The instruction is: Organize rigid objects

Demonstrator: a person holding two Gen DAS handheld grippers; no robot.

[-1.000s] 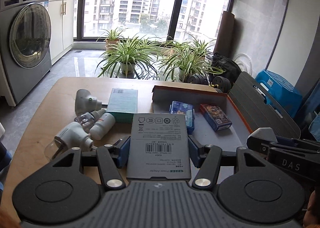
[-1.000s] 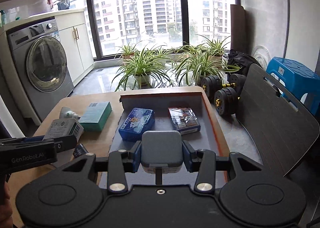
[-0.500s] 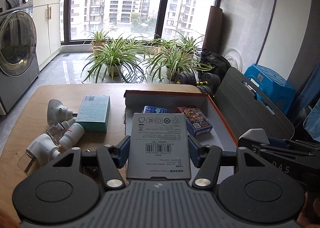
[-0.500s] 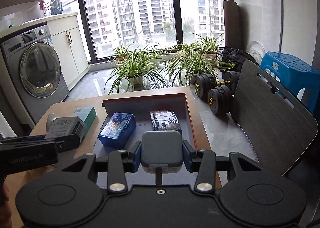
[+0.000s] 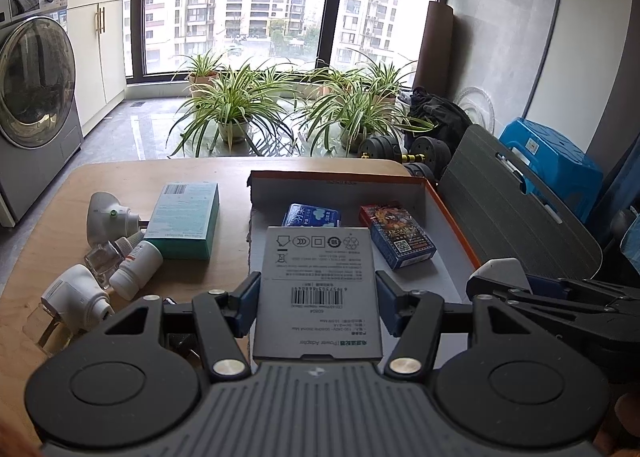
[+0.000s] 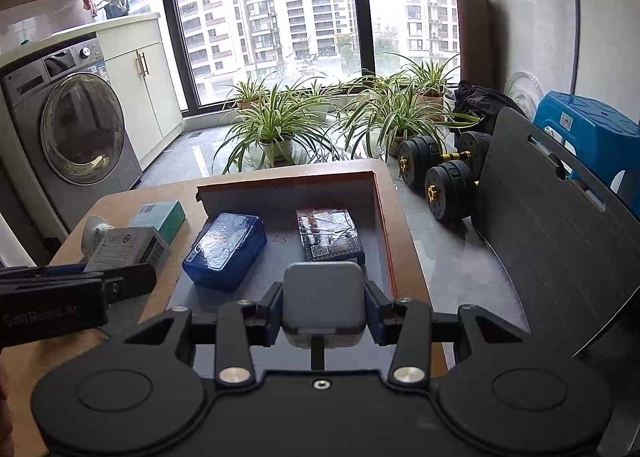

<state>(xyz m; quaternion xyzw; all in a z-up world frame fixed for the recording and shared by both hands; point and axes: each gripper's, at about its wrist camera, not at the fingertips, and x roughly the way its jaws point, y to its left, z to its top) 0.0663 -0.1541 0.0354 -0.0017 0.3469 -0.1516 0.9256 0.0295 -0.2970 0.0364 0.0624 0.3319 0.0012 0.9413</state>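
Gripped between the left gripper [image 5: 318, 303] pads is one grey power adapter box [image 5: 318, 293], barcode label up, held above the near left edge of the cardboard tray [image 5: 452, 229]. One small grey square-faced adapter [image 6: 323, 303] is clamped in the right gripper [image 6: 323, 307], which hovers over the tray's near end; in the right wrist view the left gripper and its box show at 9 o'clock.

Two items lie inside the tray: one blue case [image 6: 225, 251] toward 11 o'clock and one deck-sized box with red and blue printing [image 6: 329, 235] at 12 o'clock, apart from each other.

On the wooden surface [image 5: 56, 225] left of the tray lie one teal box [image 5: 183, 221], two white plug-in devices [image 5: 110, 215] [image 5: 78, 297], one small white bottle [image 5: 136, 269] and one clear glass bottle [image 5: 103, 259], clustered at 10 o'clock in the left wrist view, the white bottle just beside the teal box.

Beyond the surface stand several spider plants [image 5: 236, 105], one washing machine [image 6: 72, 137], dumbbells [image 6: 436, 173] on the floor and one blue stool [image 6: 588, 137].
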